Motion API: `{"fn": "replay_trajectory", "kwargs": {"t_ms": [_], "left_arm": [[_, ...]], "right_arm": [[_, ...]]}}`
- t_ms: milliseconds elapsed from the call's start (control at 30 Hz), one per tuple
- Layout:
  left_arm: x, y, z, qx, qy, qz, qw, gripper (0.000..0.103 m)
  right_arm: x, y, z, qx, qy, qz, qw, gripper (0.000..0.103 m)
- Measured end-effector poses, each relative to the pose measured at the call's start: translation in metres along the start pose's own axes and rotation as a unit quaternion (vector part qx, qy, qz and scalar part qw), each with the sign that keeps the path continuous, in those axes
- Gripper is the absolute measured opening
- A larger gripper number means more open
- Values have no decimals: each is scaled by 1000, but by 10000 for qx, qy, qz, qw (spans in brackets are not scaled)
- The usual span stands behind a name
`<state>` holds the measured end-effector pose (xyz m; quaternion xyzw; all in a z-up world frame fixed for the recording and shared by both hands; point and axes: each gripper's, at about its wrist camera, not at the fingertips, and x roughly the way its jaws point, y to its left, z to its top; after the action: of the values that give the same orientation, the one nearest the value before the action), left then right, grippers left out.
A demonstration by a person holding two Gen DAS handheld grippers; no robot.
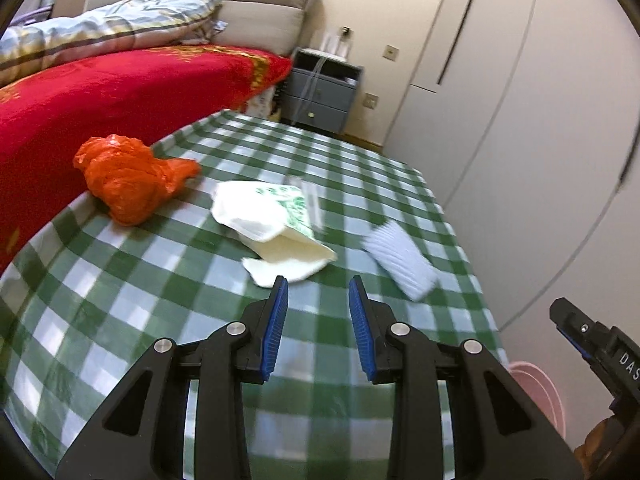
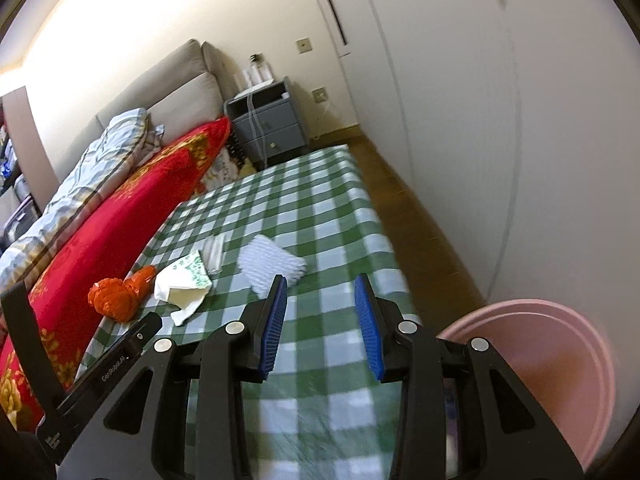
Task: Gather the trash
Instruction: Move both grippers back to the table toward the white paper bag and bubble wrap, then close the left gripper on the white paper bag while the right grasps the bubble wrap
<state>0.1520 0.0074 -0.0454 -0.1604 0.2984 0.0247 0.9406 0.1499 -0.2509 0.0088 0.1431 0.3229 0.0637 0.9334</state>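
On the green-checked tablecloth (image 1: 168, 280) lie a crumpled orange plastic bag (image 1: 130, 178), a white wrapper with green print (image 1: 276, 220), a clear plastic sleeve (image 1: 310, 198) behind it, and a white ribbed packet (image 1: 400, 260). My left gripper (image 1: 318, 294) is open and empty, just short of the wrapper. My right gripper (image 2: 322, 290) is open and empty, its left fingertip close to the ribbed packet (image 2: 272, 266). The orange bag (image 2: 120, 294) and wrapper (image 2: 182, 286) lie to its left. A pink bin (image 2: 560, 368) stands at the lower right.
A bed with a red blanket (image 1: 100, 96) and a folded quilt (image 1: 104, 28) borders the table's left side. A grey nightstand (image 1: 324, 92) stands behind. White wardrobe doors (image 1: 520, 120) run along the right, with wooden floor (image 2: 416, 216) between.
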Motion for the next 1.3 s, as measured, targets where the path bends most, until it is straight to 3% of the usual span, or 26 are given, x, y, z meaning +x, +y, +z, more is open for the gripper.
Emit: {"fn": "replay_trajectory", "kwargs": {"t_ms": [200, 433, 500, 800, 900, 933, 1000, 1100, 1200, 1300], "left_arm": [[19, 17, 14, -273, -27, 182, 9995, 31], [48, 37, 30, -671, 92, 176, 9975, 46], [55, 42, 32, -809, 179, 114, 9965, 54], [75, 46, 36, -1067, 431, 32, 9934, 55], [82, 49, 36, -1156, 549, 14, 9918, 55], [83, 50, 36, -1160, 569, 37, 9916, 54], [85, 49, 36, -1165, 609, 46, 9913, 53], [84, 48, 35, -1155, 622, 7, 9914, 39], [83, 46, 34, -1117, 631, -47, 9917, 27], [79, 45, 34, -1078, 607, -32, 9923, 24]], "right_arm": [[44, 22, 8, -197, 205, 217, 9994, 36], [94, 31, 2, -323, 669, 209, 9970, 37], [105, 36, 2, -449, 737, 185, 9961, 44], [130, 45, 0, -741, 1043, 9, 9918, 48], [131, 44, -1, -710, 1082, 39, 9916, 41], [132, 44, -1, -726, 1111, 69, 9911, 32], [133, 45, -2, -742, 1167, 170, 9902, 22], [133, 42, -2, -666, 1169, 266, 9905, 14], [130, 42, -2, -615, 1135, 354, 9910, 12], [124, 45, -2, -628, 1084, 417, 9912, 11]]}}
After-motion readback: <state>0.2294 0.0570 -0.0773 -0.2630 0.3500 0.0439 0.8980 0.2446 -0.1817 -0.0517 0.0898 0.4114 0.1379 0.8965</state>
